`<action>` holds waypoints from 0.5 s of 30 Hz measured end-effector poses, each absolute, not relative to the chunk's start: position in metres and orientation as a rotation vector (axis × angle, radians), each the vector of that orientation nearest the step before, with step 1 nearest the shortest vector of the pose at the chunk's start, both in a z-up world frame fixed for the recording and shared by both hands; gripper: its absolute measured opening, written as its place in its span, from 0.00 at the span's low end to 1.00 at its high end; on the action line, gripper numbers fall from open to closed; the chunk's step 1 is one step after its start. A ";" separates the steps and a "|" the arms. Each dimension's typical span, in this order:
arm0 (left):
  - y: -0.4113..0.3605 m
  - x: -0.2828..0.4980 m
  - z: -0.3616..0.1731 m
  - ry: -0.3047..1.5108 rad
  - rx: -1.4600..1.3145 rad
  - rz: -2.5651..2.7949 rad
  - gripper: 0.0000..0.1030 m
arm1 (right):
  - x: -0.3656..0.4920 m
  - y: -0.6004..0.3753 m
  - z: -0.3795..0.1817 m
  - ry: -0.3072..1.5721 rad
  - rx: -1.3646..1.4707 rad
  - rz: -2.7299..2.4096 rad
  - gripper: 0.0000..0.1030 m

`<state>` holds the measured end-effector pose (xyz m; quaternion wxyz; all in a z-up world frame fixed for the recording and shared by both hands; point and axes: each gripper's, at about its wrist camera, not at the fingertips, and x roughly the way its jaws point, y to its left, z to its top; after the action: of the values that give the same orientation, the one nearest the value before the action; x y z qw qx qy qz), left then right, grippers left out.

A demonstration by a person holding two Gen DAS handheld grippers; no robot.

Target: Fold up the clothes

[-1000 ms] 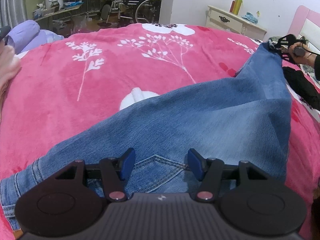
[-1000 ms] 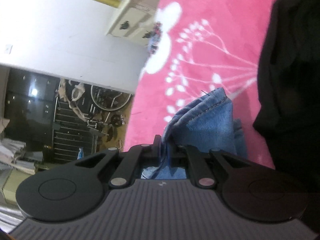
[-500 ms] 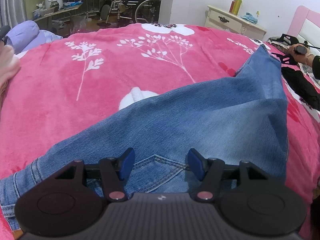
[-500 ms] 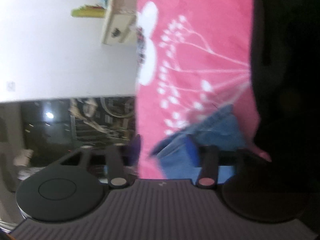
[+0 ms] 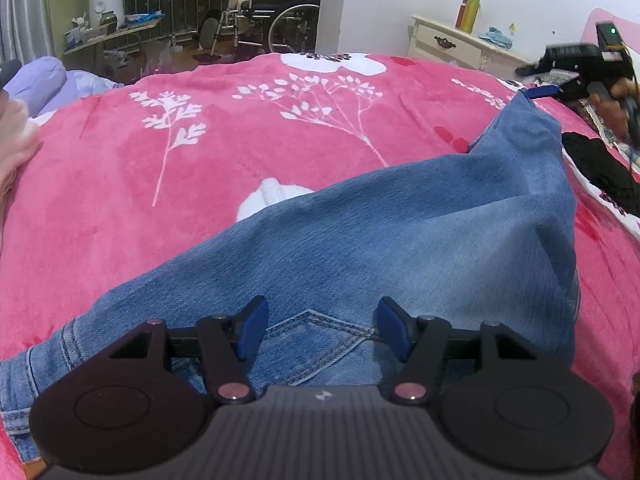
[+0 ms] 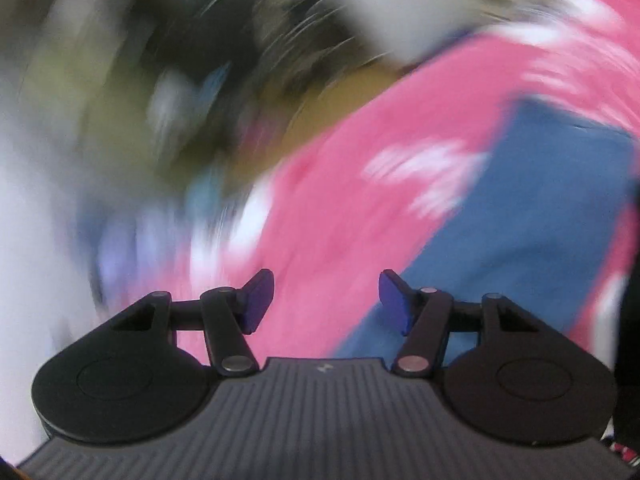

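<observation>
Left wrist view: left gripper [image 5: 318,326] hangs over the jeans [image 5: 360,248] spread on the pink blanket [image 5: 160,160], jaws apart, nothing clamped.
Right wrist view: blurred; right gripper [image 6: 326,300] jaws apart and empty, jeans [image 6: 540,208] ahead to its right.

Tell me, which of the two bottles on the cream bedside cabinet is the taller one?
The yellow-green bottle on the cream bedside cabinet is taller. The shorter red bottle stands touching or just left of it, its top well below the yellow-green one's cap.
</observation>
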<state>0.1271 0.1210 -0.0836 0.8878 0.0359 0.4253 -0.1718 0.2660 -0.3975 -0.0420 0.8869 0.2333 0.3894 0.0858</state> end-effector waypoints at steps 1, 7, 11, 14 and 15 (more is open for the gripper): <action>0.121 0.127 -0.084 0.882 0.074 -0.358 0.60 | 0.265 -0.364 -0.038 0.838 0.320 0.254 0.56; 0.125 0.125 -0.085 0.866 0.056 -0.367 0.60 | 0.254 -0.250 -0.052 0.867 -0.479 0.575 0.55; 0.126 0.126 -0.086 0.863 0.055 -0.381 0.62 | 0.266 -0.240 -0.064 0.973 -0.769 0.753 0.56; 0.125 0.126 -0.086 0.868 0.061 -0.385 0.62 | 0.279 -0.229 -0.069 1.044 -0.882 0.865 0.56; 0.125 0.126 -0.086 0.869 0.062 -0.386 0.62 | 0.284 -0.225 -0.071 1.064 -0.910 0.902 0.56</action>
<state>0.1263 0.1248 -0.0858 0.8885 0.0301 0.4185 -0.1858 0.2837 -0.2246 -0.0712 0.6727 -0.4044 0.4728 0.4005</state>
